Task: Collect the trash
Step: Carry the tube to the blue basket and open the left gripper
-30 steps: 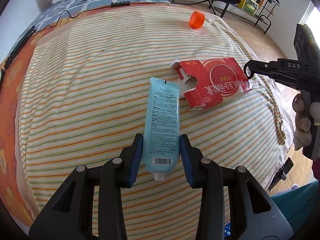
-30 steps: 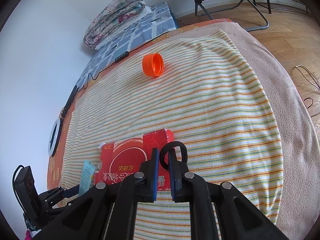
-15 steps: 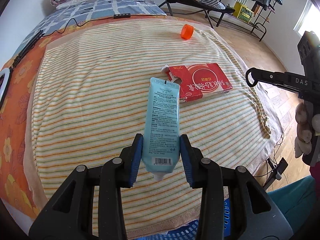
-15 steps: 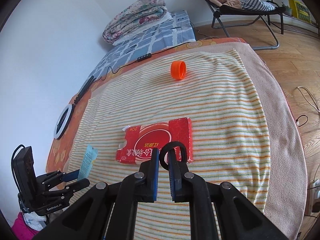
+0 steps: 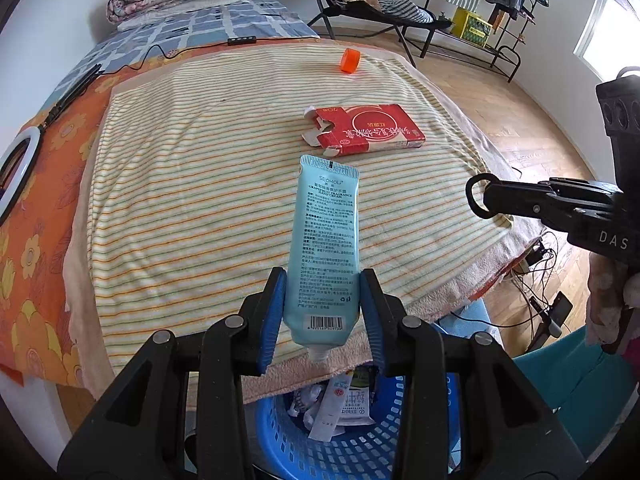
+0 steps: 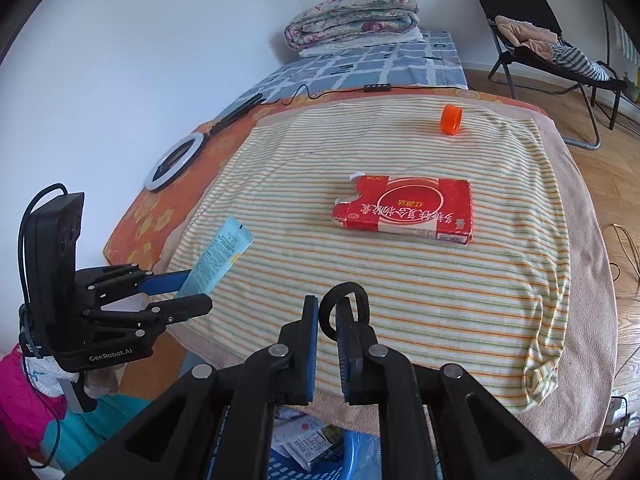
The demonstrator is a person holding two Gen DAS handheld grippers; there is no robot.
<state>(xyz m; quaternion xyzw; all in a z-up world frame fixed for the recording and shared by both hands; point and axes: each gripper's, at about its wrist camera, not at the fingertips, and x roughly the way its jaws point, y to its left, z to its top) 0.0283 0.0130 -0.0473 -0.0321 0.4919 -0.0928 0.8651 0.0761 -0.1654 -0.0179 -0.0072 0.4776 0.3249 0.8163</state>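
My left gripper point(image 5: 323, 312) is shut on a light blue cream tube point(image 5: 326, 240), held in the air over the bed's near edge, above a blue basket point(image 5: 352, 440) holding several scraps of paper trash. In the right wrist view the left gripper point(image 6: 188, 292) and the tube point(image 6: 218, 256) show at the left. A torn red carton point(image 5: 368, 130) point(image 6: 408, 210) and an orange cap point(image 5: 350, 60) point(image 6: 451, 119) lie on the striped blanket. My right gripper point(image 6: 327, 340) is shut and empty, in the air over the bed's near edge; it also shows in the left wrist view point(image 5: 480, 198).
The striped blanket point(image 6: 400, 280) covers a bed. A ring light point(image 6: 174, 162) and cable lie at its left side. Folded quilts point(image 6: 352, 16) sit at the far end. A folding chair point(image 6: 540, 52) and wooden floor are to the right.
Both grippers have pulled back toward the bed's near edge, the left carrying the tube. The blue basket has come into view below them.
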